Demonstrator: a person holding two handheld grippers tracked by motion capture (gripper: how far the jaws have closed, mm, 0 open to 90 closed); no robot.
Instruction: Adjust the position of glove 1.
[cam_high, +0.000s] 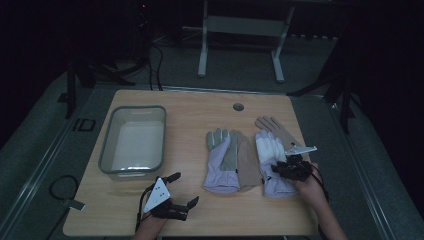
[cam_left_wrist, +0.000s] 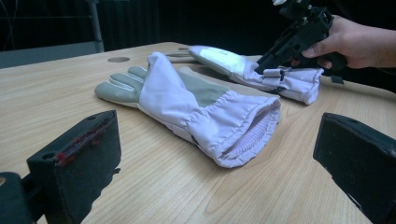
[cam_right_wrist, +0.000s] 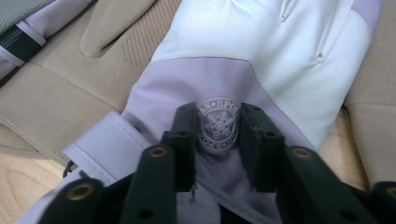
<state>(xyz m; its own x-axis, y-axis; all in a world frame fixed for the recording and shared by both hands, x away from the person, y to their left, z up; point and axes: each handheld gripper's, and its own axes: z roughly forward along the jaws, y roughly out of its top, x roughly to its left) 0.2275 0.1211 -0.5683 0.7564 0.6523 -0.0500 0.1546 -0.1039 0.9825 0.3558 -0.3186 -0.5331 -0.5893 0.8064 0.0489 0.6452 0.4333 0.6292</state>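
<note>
Left gripper (cam_high: 182, 190): near table edge, jaws spread wide, nothing between them, resting on wooden table (cam_high: 200, 220).
Right gripper (cam_high: 284, 169): tips down on right glove (cam_high: 272, 165), jaws drawn in on the lilac back fabric either side of a round snowflake badge (cam_right_wrist: 218, 125); pinch on cloth, lift not evident.
Left glove (cam_high: 225, 162): palm side up, just beside right glove, mid-table.
Tan gloves (cam_high: 247, 162): partly beneath both.
Clear bin (cam_high: 134, 141): left of the gloves, well apart.

bin (cam_high: 134, 142) at table's (cam_high: 200, 220) left, two gloves side by side at right, left glove (cam_high: 226, 162), right glove (cam_high: 270, 160) under right gripper (cam_high: 284, 167)
</note>
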